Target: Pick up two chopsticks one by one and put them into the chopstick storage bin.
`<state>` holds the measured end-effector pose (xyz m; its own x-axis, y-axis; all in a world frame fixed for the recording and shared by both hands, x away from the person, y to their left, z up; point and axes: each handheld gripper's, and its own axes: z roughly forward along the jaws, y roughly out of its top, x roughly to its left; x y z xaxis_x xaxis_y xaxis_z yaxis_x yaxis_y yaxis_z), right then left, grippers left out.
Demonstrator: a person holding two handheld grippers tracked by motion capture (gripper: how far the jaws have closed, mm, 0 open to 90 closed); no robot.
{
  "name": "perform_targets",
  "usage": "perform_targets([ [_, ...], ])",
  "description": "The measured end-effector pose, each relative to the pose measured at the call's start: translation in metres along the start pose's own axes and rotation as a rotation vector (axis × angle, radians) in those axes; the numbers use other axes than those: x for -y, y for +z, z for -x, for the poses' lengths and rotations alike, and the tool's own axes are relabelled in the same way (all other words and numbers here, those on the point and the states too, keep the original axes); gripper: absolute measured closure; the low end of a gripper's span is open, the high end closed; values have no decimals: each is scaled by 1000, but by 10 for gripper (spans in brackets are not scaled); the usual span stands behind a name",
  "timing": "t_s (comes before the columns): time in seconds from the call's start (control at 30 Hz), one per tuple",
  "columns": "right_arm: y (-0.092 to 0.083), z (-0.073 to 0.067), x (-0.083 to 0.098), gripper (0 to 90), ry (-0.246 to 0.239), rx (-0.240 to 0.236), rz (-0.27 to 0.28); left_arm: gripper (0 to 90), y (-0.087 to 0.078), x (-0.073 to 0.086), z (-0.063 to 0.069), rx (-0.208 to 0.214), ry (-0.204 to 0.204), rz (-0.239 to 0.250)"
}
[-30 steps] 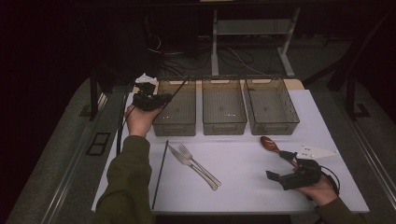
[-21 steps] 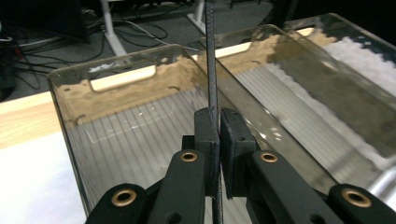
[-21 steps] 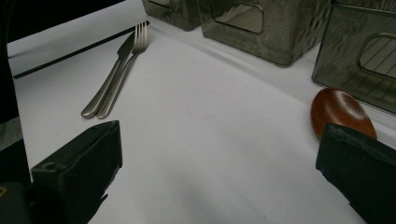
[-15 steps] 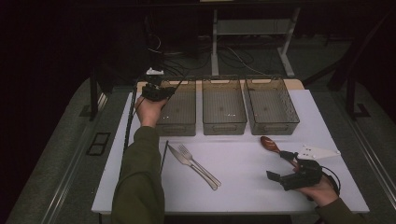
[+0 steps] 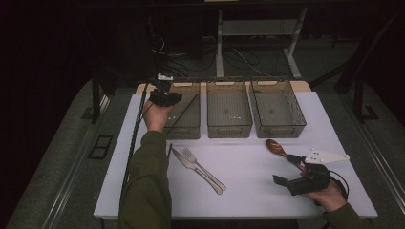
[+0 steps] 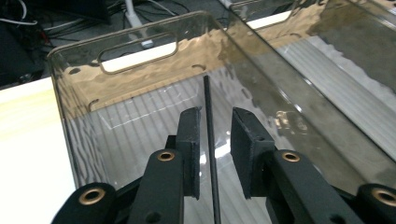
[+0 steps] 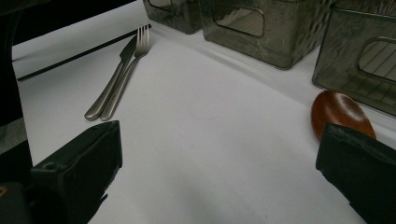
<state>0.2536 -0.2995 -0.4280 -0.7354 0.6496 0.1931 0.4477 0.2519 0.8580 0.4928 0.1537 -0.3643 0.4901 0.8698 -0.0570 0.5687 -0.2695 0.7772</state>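
Left hand-held gripper over left bin, jaws just opened, freeing black chopstick; right hand-held gripper open, spoon at 12 o'clock.

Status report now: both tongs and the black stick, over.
Left tongs just opening, black stick between pads, inside left bin. Right tongs open, beside wooden spoon. Nothing in the way.

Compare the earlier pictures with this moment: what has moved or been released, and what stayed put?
The left hand-held gripper moved from the table's left edge out over the left bin, lowering a thin black stick into it. Its jaws have just been opening, and the stick stands loose between them. The right hand-held gripper, wooden spoon, knife and fork stayed put.
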Motion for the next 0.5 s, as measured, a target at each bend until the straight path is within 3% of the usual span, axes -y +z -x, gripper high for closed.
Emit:
perform_targets([
  [0.3, 0, 0, 0, 7, -4, 3, 1, 523, -32, -5, 9, 61, 1, 18],
  [0.5, 0, 0, 0, 7, -3, 7, -1, 448, -56, 3, 19, 87, 12, 30],
])
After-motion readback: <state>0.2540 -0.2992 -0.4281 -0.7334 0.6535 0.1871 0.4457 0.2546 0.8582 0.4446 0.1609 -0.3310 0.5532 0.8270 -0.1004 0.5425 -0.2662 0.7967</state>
